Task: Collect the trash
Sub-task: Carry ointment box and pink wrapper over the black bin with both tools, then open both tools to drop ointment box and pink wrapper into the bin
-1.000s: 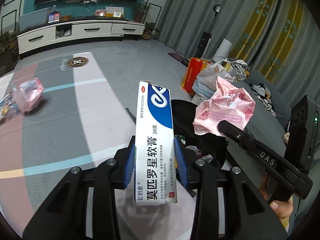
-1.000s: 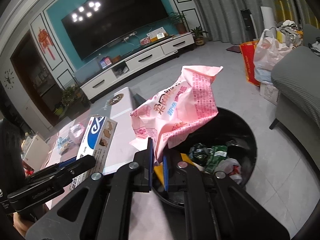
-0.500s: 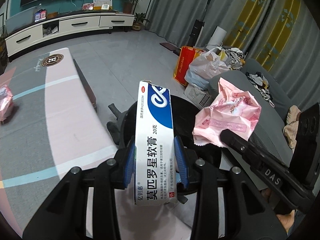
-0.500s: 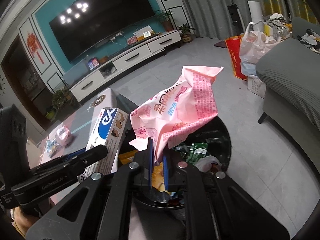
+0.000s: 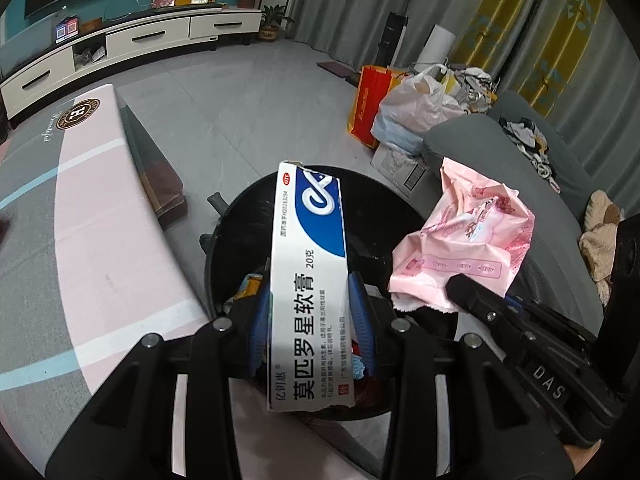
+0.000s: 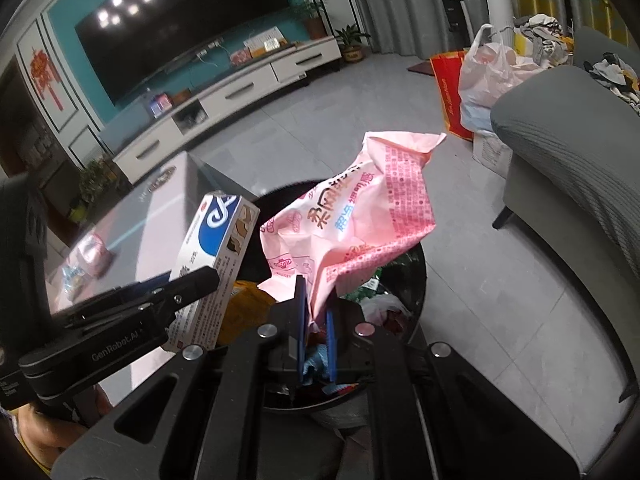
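My left gripper (image 5: pixel 310 308) is shut on a white and blue ointment box (image 5: pixel 310 280) and holds it upright over the black trash bin (image 5: pixel 240 216). The box also shows in the right wrist view (image 6: pixel 212 248). My right gripper (image 6: pixel 316 312) is shut on a crumpled pink wrapper (image 6: pixel 352 216), held over the same bin (image 6: pixel 416 280). The wrapper shows in the left wrist view (image 5: pixel 468 240) to the right of the box. The bin holds several pieces of trash.
A low table with a pink and grey top (image 5: pixel 72 208) lies left of the bin, with small packets (image 6: pixel 90 252) on it. A grey sofa (image 6: pixel 580 184) stands on the right, bags (image 5: pixel 408 108) behind it. A TV cabinet (image 5: pixel 132 40) lines the far wall.
Both grippers have moved from over the table to over the open bin, each still holding its item. The bin now fills the view beneath them.
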The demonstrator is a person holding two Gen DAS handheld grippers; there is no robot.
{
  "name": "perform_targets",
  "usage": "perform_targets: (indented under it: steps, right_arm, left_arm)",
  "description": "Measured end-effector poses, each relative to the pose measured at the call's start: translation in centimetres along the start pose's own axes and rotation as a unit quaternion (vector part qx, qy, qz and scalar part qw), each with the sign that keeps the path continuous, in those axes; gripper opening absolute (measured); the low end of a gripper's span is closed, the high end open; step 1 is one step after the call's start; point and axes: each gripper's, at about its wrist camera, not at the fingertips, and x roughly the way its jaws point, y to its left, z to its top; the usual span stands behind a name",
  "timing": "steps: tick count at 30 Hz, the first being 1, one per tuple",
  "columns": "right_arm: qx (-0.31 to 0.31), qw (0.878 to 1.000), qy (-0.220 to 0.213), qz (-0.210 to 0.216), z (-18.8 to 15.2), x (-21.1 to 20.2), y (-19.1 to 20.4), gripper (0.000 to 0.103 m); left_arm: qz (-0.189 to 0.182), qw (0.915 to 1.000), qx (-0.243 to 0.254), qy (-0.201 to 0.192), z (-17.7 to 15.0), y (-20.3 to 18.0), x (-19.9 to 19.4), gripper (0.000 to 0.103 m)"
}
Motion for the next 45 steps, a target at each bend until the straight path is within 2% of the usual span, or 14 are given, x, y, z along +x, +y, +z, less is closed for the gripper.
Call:
perform_targets:
  steps: [8, 45]
  right_arm:
    - [-0.015, 0.999, 0.030, -0.030, -0.1, 1.4, 0.2, 0.009]
    - [-0.022, 0.997, 0.063, -0.037, -0.2, 3.0, 0.3, 0.009]
  left_arm:
    - [0.016, 0.9996, 0.020, 0.015, 0.2, -1.2, 1.3, 0.038]
    - [0.053, 0.9954, 0.050, 0.062, 0.0, -2.5, 4.1, 0.039]
